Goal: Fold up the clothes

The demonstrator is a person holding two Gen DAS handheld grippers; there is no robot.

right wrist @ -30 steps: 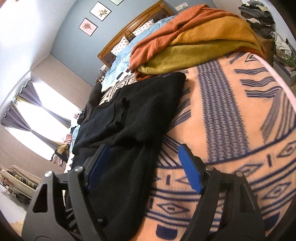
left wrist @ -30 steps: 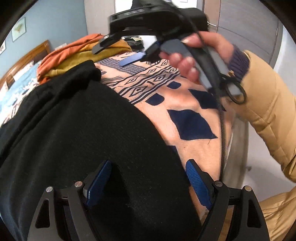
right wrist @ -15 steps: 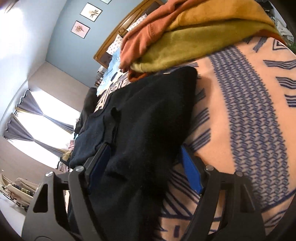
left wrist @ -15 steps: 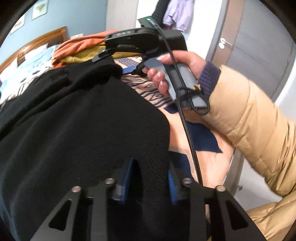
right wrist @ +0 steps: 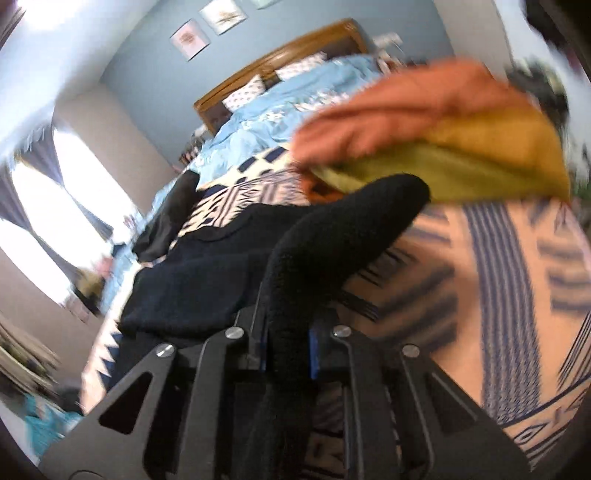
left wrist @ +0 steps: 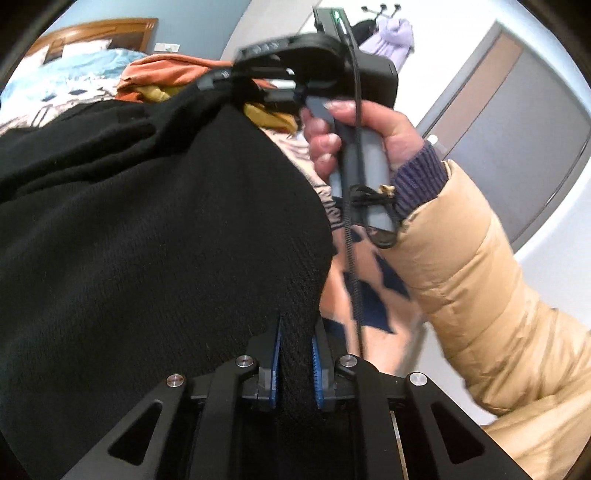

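**Background: bedroom, non-task items only**

Bed with wooden headboard [right wrist: 291,55] against a blue wall [right wrist: 388,18]. Patterned pillows [right wrist: 245,92] sit at the headboard, light blue duvet [right wrist: 280,107] below them. Peach blanket [right wrist: 517,295] with navy geometric print covers the near end. 2 framed pictures [right wrist: 188,38] fully visible on the wall, a 3rd cut off at the frame edge. Bright window with dark curtains [right wrist: 22,203] on the left. Left wrist view: grey door [left wrist: 524,122], lilac garment on a coat rack [left wrist: 391,31], white wall. Much of the right view is motion-blurred.
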